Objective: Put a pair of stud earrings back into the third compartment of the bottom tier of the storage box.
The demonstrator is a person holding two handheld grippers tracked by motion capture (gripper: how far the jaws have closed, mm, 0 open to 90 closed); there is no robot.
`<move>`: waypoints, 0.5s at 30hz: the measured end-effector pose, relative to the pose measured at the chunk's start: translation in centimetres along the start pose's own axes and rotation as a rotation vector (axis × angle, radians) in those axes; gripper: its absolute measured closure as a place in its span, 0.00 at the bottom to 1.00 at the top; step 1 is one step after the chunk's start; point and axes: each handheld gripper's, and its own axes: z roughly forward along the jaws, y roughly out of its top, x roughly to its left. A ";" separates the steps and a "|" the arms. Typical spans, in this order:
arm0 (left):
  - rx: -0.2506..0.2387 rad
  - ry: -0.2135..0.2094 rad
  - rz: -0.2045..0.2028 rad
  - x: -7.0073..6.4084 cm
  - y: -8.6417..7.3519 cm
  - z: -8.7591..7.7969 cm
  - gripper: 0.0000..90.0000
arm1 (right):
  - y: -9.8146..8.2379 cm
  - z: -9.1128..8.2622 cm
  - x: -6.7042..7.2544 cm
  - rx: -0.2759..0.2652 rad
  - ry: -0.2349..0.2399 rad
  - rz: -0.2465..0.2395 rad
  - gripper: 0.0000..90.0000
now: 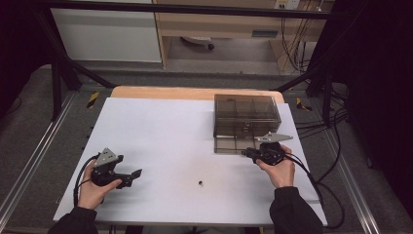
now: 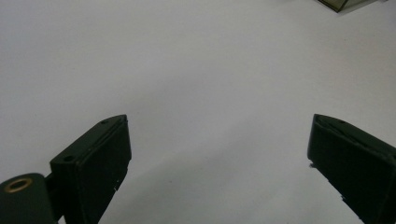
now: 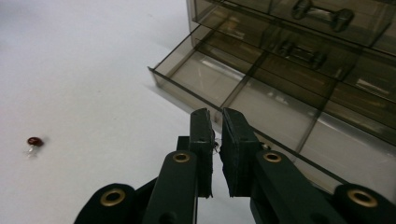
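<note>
Tabletop: white sheet (image 1: pixel 185 141) covers the wooden tabletop in front of you, with dark frame rails and grey floor around it.
Organizer: your smoky clear drawer box (image 1: pixel 246 114) sits at about 1 o'clock on the sheet, up against its far edge.
Open drawer: its lowest drawer (image 1: pixel 233 144) is pulled out toward you; in the right gripper view the drawer (image 3: pixel 261 93) shows bare divided compartments.
Small piece: a tiny dark red bead-like thing (image 1: pixel 200 183) lies by itself near 6 o'clock of the sheet, well apart from the box; in the right gripper view it sits at 9 o'clock (image 3: pixel 34 141).
Right tongs: you hold your right tongs (image 1: pixel 249 152) at the front right corner of the open drawer, about 4 o'clock on the sheet. Their jaws are pressed nearly together with just a slit between them, and you grip nothing (image 3: pixel 217 114).
Left tongs: your left tongs (image 1: pixel 135 174) hover low at about 8 o'clock, pointing toward the middle of the sheet. Their jaws stand wide apart over bare white sheet (image 2: pixel 219 140).
Sleeves: both your forearms come in from 6 o'clock in dark sleeves.
</note>
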 end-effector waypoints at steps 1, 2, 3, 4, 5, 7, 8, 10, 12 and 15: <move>0.001 0.000 0.000 0.0 0.0 0.0 0.06 | 0.1 0.1 -0.3 0.000 -0.009 0.009 0.93; 0.001 -0.001 0.000 0.0 0.0 0.0 0.06 | 0.1 0.1 -0.3 0.000 -0.009 0.009 0.93; 0.001 -0.001 0.001 0.0 0.0 0.0 0.06 | 0.1 0.1 -0.6 -0.003 -0.017 0.014 0.93; 0.000 -0.001 0.001 0.0 0.0 0.0 0.06 | 0.1 0.1 -0.6 -0.003 -0.017 0.014 0.93; 0.000 -0.001 0.001 0.0 0.0 0.0 0.06 | 0.2 0.1 -1.0 -0.005 -0.024 0.019 0.93; 0.000 -0.001 0.001 0.0 0.0 0.0 0.06 | 0.3 0.1 -1.1 -0.002 -0.028 0.020 0.93; 0.001 -0.001 0.001 0.0 0.0 0.0 0.06 | 0.3 0.1 -1.3 -0.004 -0.037 0.023 0.93; 0.001 -0.001 0.001 0.0 0.0 0.0 0.06 | 0.5 0.0 -1.7 0.000 -0.050 0.028 0.93; 0.001 -0.001 0.001 0.0 0.0 0.0 0.06 | 0.6 0.1 -2.2 0.005 -0.067 0.034 0.93; 0.001 -0.001 0.002 0.0 0.0 0.0 0.06 | 0.7 0.1 -2.6 0.004 -0.077 0.041 0.93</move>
